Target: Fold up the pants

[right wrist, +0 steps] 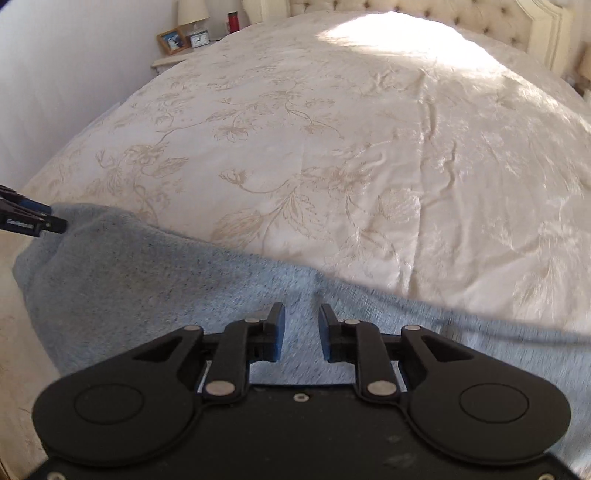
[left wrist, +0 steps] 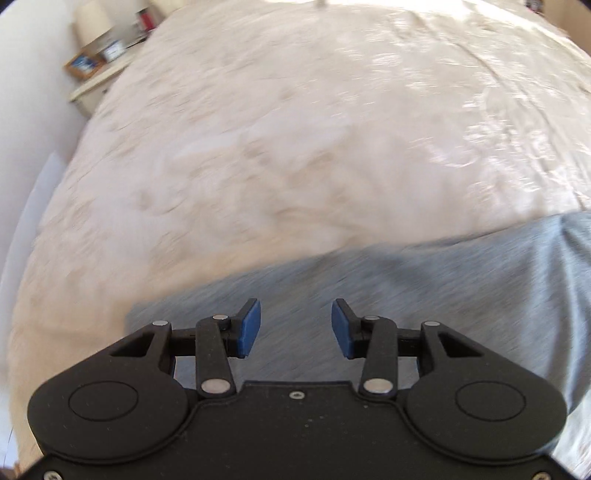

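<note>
1. Two grippers: the left gripper point(left wrist: 296, 328) hovers with its blue pads apart and nothing between them; the right gripper point(right wrist: 302, 331) stands with a narrower gap, also empty
2. One pair of grey pants point(right wrist: 155, 280) lies under both, spread across the near edge of the bedspread point(right wrist: 332, 147); the left gripper's tip shows at its left end in the right wrist view
3. One cream floral bedspread stretches beyond
4. Far left, one nightstand point(right wrist: 166, 61) bears one picture frame point(right wrist: 171, 40), one clock point(right wrist: 199, 38), one lamp point(right wrist: 192, 11) and one red canister point(right wrist: 233, 22)
5. One tufted headboard point(right wrist: 406, 11) closes the view
</note>
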`<action>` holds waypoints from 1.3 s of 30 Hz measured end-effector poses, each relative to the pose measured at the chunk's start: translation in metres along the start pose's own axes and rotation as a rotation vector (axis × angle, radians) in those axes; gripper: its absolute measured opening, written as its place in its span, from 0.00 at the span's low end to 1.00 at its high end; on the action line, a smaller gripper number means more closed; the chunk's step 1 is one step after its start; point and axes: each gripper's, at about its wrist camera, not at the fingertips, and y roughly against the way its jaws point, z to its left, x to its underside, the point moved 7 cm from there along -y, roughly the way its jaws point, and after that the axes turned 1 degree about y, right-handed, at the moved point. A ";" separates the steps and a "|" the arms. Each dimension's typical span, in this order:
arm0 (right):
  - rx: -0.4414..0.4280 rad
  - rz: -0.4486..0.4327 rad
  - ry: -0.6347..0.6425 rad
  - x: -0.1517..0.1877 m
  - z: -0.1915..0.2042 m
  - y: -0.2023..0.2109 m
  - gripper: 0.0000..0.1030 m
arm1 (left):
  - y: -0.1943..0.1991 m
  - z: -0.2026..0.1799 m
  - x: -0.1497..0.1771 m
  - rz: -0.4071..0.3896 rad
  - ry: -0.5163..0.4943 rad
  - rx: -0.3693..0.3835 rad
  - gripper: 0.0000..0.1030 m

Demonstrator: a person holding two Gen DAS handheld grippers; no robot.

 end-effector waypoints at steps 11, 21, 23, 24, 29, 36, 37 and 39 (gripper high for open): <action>-0.011 0.052 -0.153 0.077 0.045 0.023 0.21 | -0.088 -0.030 -0.033 0.140 0.023 -0.039 0.53; -0.125 0.129 -0.223 0.108 0.090 0.025 0.24 | 0.009 -0.041 0.032 0.003 -0.139 -0.037 0.52; -0.120 0.136 -0.211 0.112 0.099 0.023 0.24 | 0.025 -0.049 0.057 -0.011 -0.158 -0.039 0.52; -0.119 0.138 -0.209 0.113 0.102 0.023 0.24 | 0.033 -0.053 0.068 -0.020 -0.169 -0.038 0.52; -0.121 0.140 -0.215 0.120 0.107 0.027 0.24 | 0.062 -0.087 0.121 -0.031 -0.203 0.018 0.52; -0.130 0.146 -0.215 0.132 0.098 0.038 0.24 | 0.061 -0.122 0.164 0.036 -0.146 0.020 0.52; -0.134 0.148 -0.219 0.134 0.095 0.039 0.24 | 0.061 -0.125 0.167 0.035 -0.145 0.006 0.52; -0.136 0.146 -0.228 0.136 0.090 0.042 0.24 | 0.057 -0.130 0.166 0.032 -0.136 -0.015 0.52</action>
